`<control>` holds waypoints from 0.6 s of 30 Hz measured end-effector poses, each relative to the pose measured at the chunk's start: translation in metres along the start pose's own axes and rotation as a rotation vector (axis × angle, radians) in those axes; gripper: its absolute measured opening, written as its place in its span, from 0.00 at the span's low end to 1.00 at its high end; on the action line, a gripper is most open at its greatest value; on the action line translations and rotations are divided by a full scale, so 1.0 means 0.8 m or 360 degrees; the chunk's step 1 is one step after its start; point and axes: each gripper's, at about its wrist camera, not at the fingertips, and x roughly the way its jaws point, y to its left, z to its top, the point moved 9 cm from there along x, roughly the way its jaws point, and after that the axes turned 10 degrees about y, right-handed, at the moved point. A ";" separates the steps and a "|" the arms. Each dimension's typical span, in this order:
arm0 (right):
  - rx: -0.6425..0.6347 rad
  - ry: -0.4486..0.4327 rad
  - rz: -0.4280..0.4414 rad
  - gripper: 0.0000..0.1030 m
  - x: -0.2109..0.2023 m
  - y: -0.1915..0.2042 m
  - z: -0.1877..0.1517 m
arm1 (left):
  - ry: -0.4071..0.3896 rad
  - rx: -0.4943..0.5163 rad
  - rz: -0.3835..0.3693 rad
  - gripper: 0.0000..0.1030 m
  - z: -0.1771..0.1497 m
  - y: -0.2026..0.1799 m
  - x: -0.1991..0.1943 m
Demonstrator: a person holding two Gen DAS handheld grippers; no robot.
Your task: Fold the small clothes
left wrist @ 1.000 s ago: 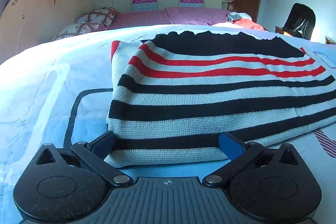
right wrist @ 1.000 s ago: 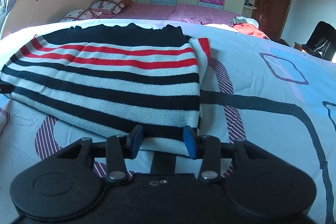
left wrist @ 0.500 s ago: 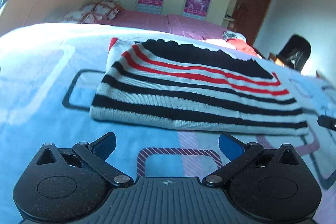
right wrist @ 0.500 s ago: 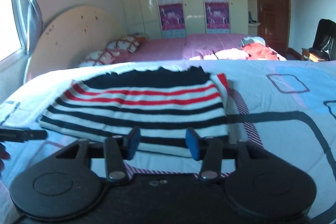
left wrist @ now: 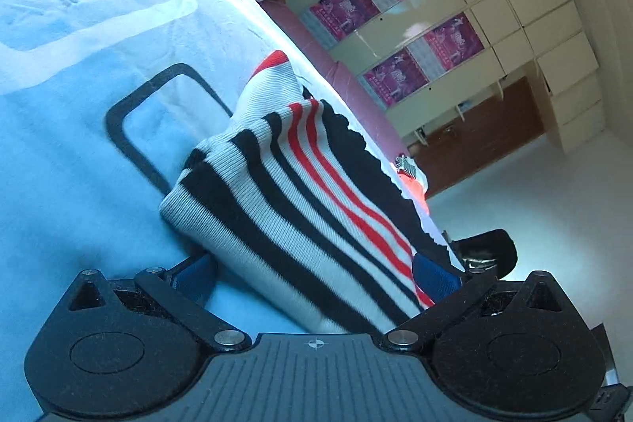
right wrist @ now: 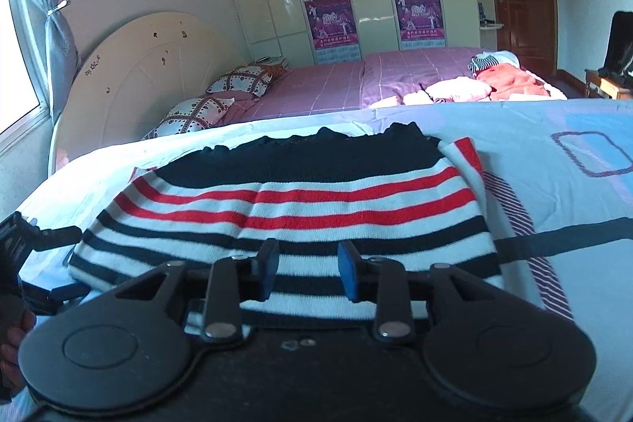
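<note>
Left gripper (left wrist: 312,275) — rolled since earlier, jaws wide around striped sweater (left wrist: 300,208) end; right gripper (right wrist: 307,273) — narrow, opening above it.

A bed covered with a pale blue sheet (right wrist: 573,192) printed with dark rounded-rectangle outlines and purple striped bands carries the clothes. Directly on it, just ahead of the right gripper (right wrist: 307,273), lies a folded knit sweater (right wrist: 300,208) with black, white and red stripes, its black hem farthest from the claw. Bare sheet stretches to the right of that claw.
</note>
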 end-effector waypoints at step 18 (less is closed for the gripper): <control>-0.0157 0.0113 0.0065 0.19 0.096 0.049 0.024 | -0.0322 -0.0241 0.0086 0.84 0.048 0.003 0.045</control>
